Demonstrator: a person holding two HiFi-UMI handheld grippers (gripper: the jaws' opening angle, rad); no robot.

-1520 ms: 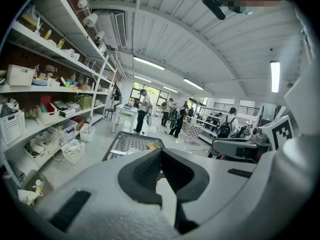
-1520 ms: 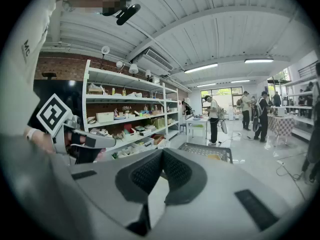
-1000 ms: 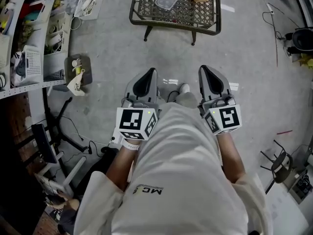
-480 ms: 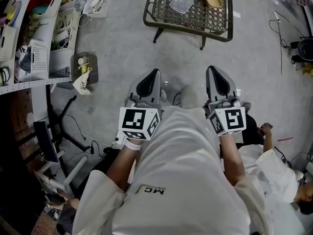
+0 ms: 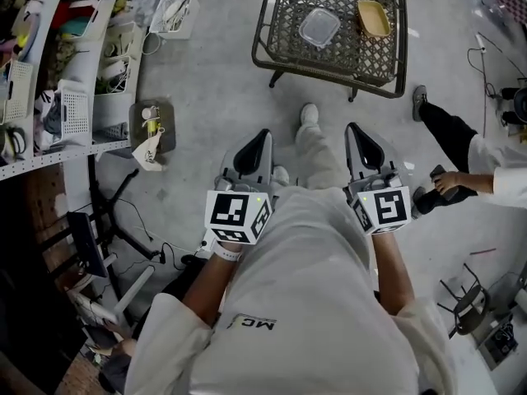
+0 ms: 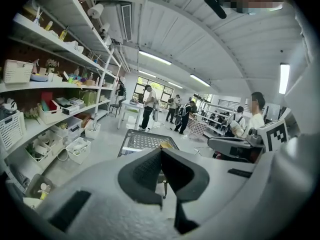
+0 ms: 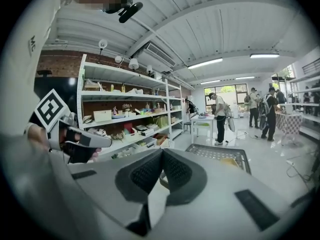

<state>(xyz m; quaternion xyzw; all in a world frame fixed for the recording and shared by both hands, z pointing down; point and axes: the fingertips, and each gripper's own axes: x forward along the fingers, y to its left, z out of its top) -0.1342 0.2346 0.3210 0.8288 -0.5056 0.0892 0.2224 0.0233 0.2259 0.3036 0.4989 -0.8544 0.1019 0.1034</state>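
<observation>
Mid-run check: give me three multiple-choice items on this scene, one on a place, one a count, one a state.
1. Where is the clear container? A floor; B mesh table; C shelf.
2. How many containers lie on that table? A one; B four; C two.
3. Jaws of the left gripper are: A together, empty; B wide apart; C on a cup.
Key: 1 B, it sits on the mesh; 2 C, clear container plus yellow dish; 3 A, the tips meet with nothing between.
</observation>
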